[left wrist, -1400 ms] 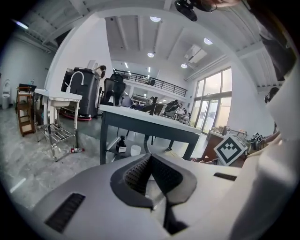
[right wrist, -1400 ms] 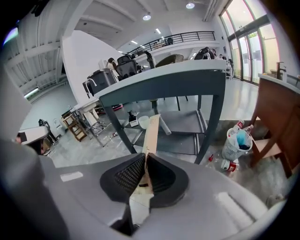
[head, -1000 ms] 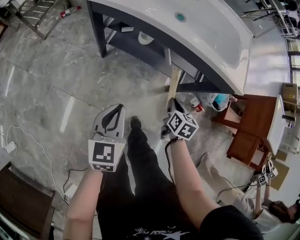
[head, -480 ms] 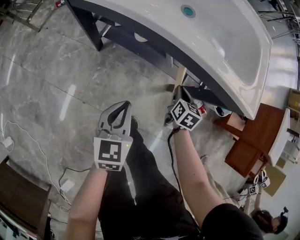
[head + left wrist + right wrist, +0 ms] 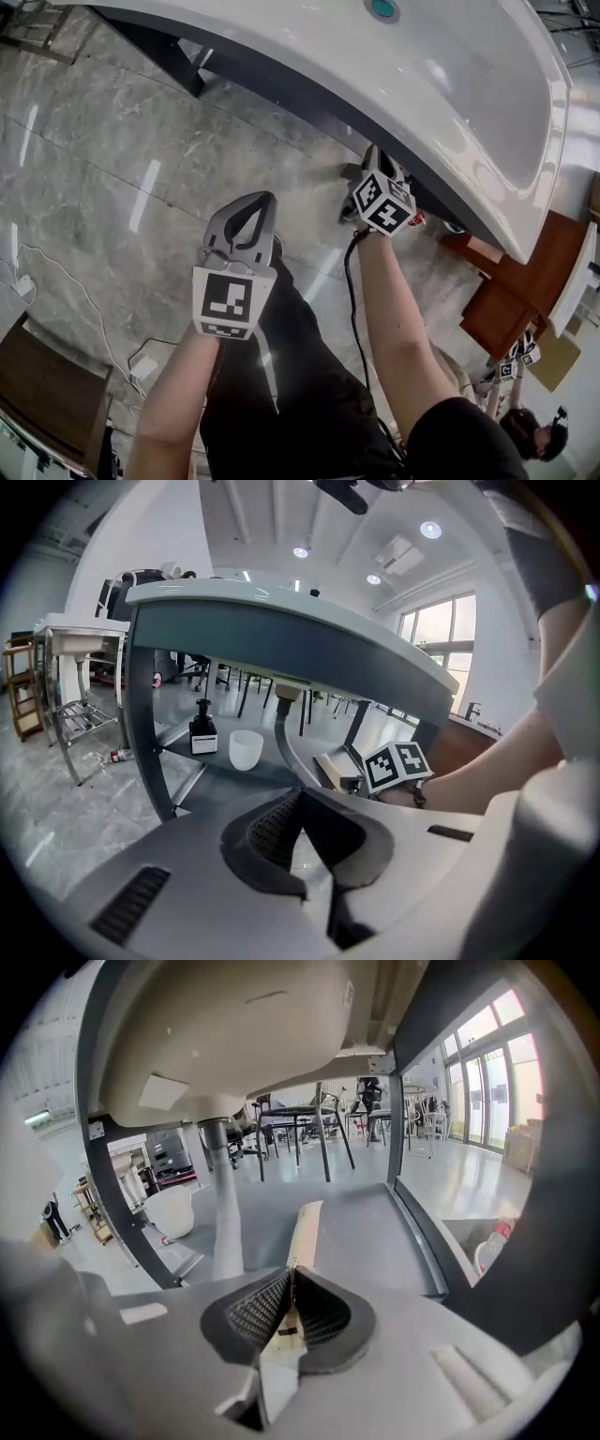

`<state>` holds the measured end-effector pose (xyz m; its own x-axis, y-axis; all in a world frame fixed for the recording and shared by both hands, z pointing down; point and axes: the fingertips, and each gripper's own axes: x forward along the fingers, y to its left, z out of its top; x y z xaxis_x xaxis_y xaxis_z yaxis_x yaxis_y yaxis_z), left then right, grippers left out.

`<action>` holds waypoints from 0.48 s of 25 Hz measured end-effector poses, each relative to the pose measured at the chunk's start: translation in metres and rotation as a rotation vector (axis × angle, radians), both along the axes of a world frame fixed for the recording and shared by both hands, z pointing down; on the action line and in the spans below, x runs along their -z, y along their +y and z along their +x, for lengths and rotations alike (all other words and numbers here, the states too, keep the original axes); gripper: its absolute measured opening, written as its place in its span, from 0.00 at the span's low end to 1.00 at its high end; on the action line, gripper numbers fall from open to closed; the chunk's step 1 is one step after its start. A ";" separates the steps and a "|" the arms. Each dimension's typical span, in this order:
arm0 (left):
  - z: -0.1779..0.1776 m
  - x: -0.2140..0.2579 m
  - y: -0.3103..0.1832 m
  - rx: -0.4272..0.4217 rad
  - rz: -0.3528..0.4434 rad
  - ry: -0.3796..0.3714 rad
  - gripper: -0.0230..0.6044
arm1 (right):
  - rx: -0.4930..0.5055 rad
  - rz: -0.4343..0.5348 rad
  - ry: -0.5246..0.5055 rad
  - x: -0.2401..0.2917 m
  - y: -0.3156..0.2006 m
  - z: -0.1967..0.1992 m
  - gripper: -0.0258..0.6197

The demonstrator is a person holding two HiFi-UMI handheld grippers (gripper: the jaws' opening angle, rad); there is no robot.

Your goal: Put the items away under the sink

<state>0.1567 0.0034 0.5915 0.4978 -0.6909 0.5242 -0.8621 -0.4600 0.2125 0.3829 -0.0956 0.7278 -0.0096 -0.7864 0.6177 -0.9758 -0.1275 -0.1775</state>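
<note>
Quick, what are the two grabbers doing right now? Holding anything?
Left gripper: closed, holding nothing.
Right gripper: closed on a thin beige strip.

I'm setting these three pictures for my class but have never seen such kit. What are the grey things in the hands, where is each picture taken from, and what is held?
A person holds hand-worked tongs in each hand; there is no robot. The head view looks down from a camera on the person's head at a white sink. The other two views come from cameras riding on each pair of tongs. The left tongs are shut and empty. The right tongs grip a flat pale strip, aimed toward the dark shelf under the sink, where a white cup and a dark bottle stand.
</note>
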 end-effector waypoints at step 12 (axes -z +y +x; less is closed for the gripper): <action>-0.023 -0.002 -0.005 0.037 0.000 -0.012 0.05 | 0.009 0.039 0.071 0.006 -0.001 0.000 0.24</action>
<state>0.1333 -0.0021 0.5932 0.4652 -0.7088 0.5303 -0.8812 -0.4276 0.2016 0.3830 -0.0970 0.7221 0.0261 -0.8097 0.5863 -0.9873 -0.1130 -0.1121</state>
